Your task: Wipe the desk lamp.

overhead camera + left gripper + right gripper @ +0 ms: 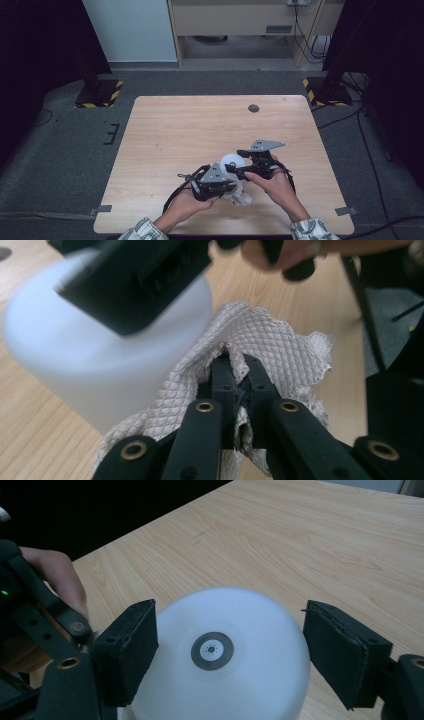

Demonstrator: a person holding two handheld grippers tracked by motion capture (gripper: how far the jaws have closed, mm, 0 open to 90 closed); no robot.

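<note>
Left gripper view: a quilted cloth (pixel 270 347) is pinched between the closed jaws of the left hand-held gripper (pixel 239 371), just beside a white cup (pixel 90 370). That cup (pixel 220 655) is clasped by the right hand-held gripper (pixel 230 652) above the counter (pixel 300 540).

Overhead view; tong cameras close on cup (pixel 220 655)

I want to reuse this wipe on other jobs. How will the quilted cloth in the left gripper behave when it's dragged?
The cloth is probably floppy: it bunches between the left gripper. Likely light and grippy, given its quilted weave.
</note>
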